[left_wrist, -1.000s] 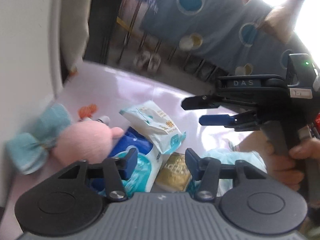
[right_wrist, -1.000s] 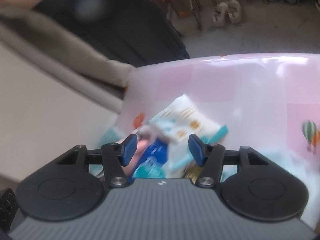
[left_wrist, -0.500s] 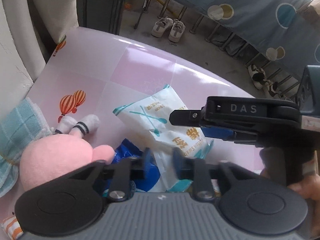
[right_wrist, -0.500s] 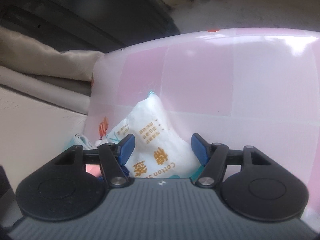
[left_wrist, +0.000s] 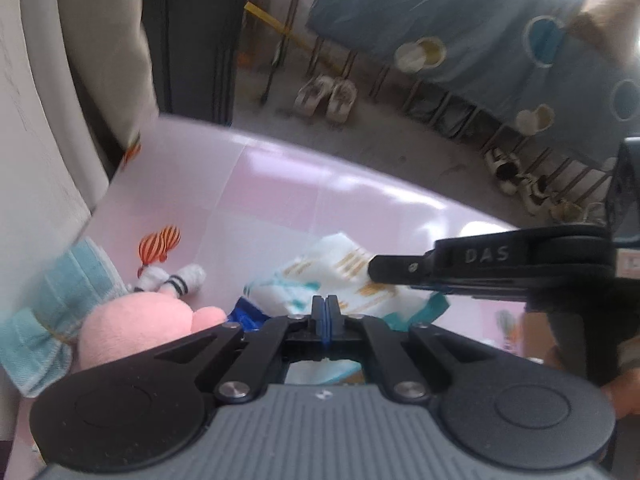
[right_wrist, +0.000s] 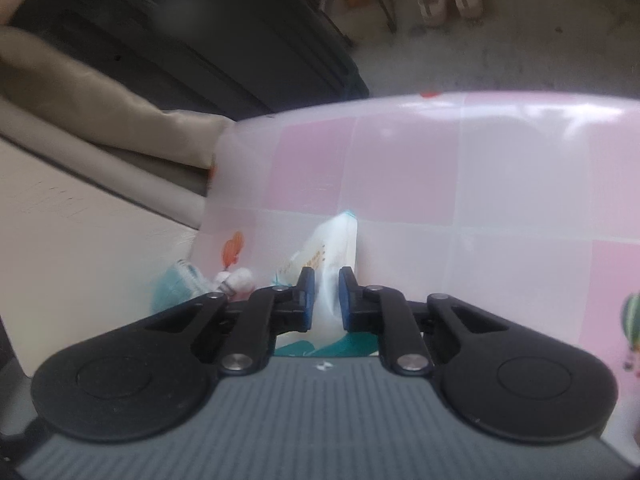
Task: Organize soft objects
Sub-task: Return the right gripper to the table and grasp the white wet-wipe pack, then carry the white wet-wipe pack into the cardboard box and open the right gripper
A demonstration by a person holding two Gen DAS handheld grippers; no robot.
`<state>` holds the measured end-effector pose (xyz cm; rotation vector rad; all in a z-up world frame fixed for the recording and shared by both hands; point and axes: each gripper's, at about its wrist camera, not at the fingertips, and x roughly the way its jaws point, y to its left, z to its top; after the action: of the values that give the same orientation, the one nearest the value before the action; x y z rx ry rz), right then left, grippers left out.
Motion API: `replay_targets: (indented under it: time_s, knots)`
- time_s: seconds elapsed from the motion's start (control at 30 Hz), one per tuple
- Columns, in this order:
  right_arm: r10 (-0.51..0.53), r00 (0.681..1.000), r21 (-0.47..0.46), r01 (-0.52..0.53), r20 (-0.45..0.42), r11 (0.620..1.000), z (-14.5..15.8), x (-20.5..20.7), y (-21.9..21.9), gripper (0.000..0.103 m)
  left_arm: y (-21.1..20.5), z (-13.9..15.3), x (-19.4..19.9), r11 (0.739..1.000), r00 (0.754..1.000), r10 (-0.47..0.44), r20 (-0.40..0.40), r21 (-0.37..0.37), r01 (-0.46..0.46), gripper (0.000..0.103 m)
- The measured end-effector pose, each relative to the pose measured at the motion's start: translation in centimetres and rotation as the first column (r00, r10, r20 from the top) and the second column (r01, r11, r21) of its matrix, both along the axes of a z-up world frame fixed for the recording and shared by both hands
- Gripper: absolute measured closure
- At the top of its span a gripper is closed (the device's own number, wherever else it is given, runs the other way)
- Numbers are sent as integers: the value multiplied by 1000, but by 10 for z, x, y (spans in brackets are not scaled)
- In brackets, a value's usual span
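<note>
A white and teal packet [left_wrist: 344,276] lies on the pink checked table [left_wrist: 280,200]. My right gripper [right_wrist: 326,300] is shut on that packet [right_wrist: 334,248], whose white film is pinched upright between the blue pads. The left wrist view shows the right gripper [left_wrist: 386,278] reaching in from the right over the packet. My left gripper [left_wrist: 325,312] hovers just in front of it, jaws shut pad to pad with nothing between them. A pink plush toy [left_wrist: 140,332] with striped feet [left_wrist: 180,280] lies to the left, beside a blue packet [left_wrist: 248,316].
A teal checked cloth [left_wrist: 52,300] lies at the table's left edge by a pale wall. Beyond the far edge are floor, shoes [left_wrist: 324,98] and a blue dotted cover [left_wrist: 500,40] on a rack. A hand holds the right gripper at lower right.
Both grippers went from open to shut. The right one closed on the white and teal packet, pinching it up. The left one closed on nothing and shifted sideways.
</note>
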<state>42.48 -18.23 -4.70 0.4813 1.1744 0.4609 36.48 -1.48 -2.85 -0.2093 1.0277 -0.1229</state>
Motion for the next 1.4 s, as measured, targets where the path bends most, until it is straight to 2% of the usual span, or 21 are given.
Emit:
replay_targets:
  time_s: [0.07, 0.27, 0.37, 0.5, 0.57, 0.6, 0.7, 0.77, 1.03, 1.13, 1.2, 1.33, 1.4]
  knots:
    - [-6, 1000, 24, 5, 25, 1000, 16, -12, -5, 99, -6, 20, -14, 1000, 999, -19, 43, -1, 19, 103]
    - [-28, 995, 55, 23, 95, 998, 68, -56, -34, 99, -26, 67, -56, 995, 985, -92, 149, -17, 95, 103]
    - [-51, 994, 55, 46, 98, 997, 84, -75, -50, 99, -28, 75, -73, 993, 981, -110, 158, -17, 114, 103]
    - [-65, 994, 44, 61, 86, 997, 90, -92, -66, 92, -13, 66, -82, 994, 988, -94, 123, -38, 100, 101]
    - [-72, 995, 35, 69, 75, 997, 85, -94, -67, 87, -2, 55, -77, 995, 994, -79, 81, -59, 84, 100]
    - [-71, 995, 27, 69, 66, 997, 81, -92, -65, 79, 4, 49, -74, 994, 995, -76, 63, -71, 80, 98]
    - [-73, 996, 5, 73, 41, 997, 63, -78, -54, 62, 13, 31, -60, 993, 998, -68, 6, -97, 68, 92]
    - [-72, 997, -15, 72, 20, 997, 47, -61, -47, 58, 19, 16, -47, 992, 998, -53, -30, -120, 49, 88]
    - [-89, 992, -61, 84, -85, 995, -25, 7, -25, 54, 23, -44, 21, 987, 990, -8, -144, -158, -15, 83]
    - [-105, 986, -55, 99, -127, 994, -48, 21, -24, 54, 17, -61, 40, 988, 984, -12, -175, -157, -16, 82]
    - [-105, 981, -19, 103, -166, 994, -63, 25, -24, 54, 12, -71, 49, 989, 981, -8, -193, -144, -20, 82]
    - [-95, 979, 36, 104, -182, 994, -74, 24, -24, 62, 9, -84, 58, 988, 973, 26, -228, -143, -60, 82]
    - [-96, 979, 34, 103, -181, 994, -76, 23, -24, 72, 11, -86, 60, 986, 971, 51, -233, -145, -87, 89]
